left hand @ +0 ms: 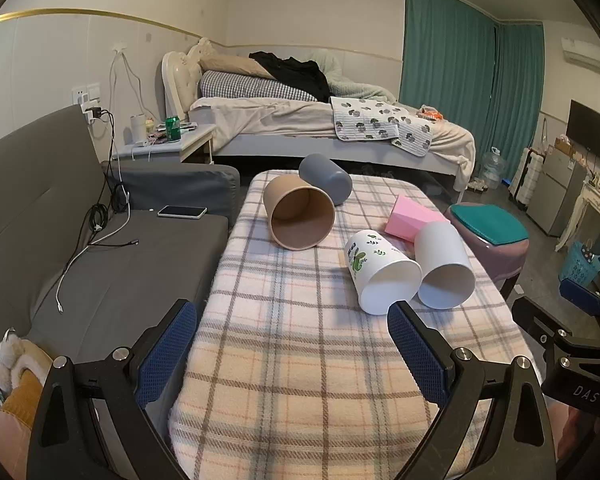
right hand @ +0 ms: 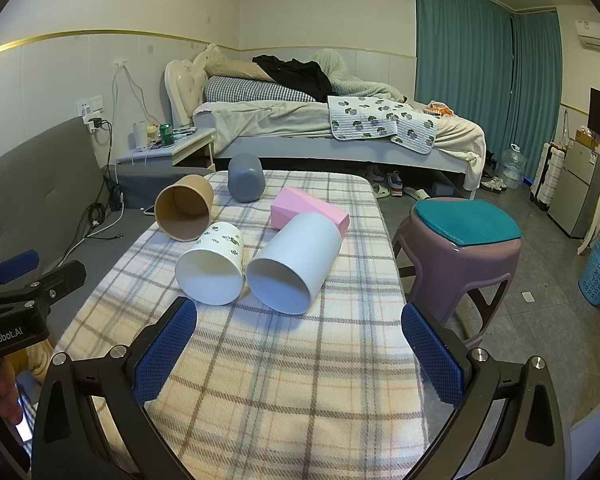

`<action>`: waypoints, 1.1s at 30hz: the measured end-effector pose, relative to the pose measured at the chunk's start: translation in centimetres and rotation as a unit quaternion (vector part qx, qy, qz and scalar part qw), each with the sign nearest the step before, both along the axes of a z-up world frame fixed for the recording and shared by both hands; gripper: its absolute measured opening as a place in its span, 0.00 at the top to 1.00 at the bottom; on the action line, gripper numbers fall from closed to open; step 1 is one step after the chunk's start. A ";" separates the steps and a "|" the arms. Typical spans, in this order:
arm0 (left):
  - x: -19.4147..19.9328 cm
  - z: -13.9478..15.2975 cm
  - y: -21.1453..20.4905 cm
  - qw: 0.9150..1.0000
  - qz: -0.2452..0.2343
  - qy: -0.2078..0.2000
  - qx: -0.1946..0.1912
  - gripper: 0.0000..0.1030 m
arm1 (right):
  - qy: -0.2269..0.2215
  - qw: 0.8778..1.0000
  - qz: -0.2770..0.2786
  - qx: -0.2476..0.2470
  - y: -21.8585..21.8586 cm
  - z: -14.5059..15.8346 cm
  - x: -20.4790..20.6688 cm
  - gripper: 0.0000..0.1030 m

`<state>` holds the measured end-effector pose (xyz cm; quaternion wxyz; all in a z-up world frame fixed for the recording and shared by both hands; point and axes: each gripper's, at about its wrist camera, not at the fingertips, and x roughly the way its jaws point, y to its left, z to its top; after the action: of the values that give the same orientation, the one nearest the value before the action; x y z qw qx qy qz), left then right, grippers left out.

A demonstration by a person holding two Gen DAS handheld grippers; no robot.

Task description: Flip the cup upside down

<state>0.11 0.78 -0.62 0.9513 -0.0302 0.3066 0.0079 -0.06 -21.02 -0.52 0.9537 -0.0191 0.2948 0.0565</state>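
Several cups lie on their sides on a plaid-covered table [left hand: 300, 360] [right hand: 280, 380]. A brown paper cup [left hand: 300, 216] [right hand: 185, 213], a grey cup [left hand: 326, 179] [right hand: 245, 178], a pink cup [left hand: 414, 218] [right hand: 312, 210], a white cup with green leaf print [left hand: 380, 272] [right hand: 214, 268] and a plain white cup [left hand: 444, 266] [right hand: 294, 262]. My left gripper [left hand: 292, 320] is open and empty near the table's front. My right gripper [right hand: 300, 324] is open and empty, just short of the two white cups.
A grey sofa [left hand: 100, 264] with a phone [left hand: 182, 212] and cables stands left of the table. A purple stool with a teal cushion [right hand: 460, 248] stands to the right. A bed [left hand: 320, 120] lies behind. A blue basket [right hand: 598, 276] sits at the far right.
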 end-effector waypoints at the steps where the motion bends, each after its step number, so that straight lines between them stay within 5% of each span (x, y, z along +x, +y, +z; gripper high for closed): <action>1: 0.1 0.0 -0.1 1.000 0.001 0.000 0.000 0.04 | 0.001 1.000 0.000 0.000 0.1 -0.1 0.0 0.00; 33: 0.2 -0.3 -0.4 1.000 0.000 0.000 0.004 0.04 | 0.005 1.000 0.000 0.002 0.0 -0.2 -0.2 0.00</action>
<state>0.30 0.38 -0.92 0.9514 -0.0263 0.3068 0.0091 -0.26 -21.01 -0.77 0.9523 -0.0168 0.2992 0.0573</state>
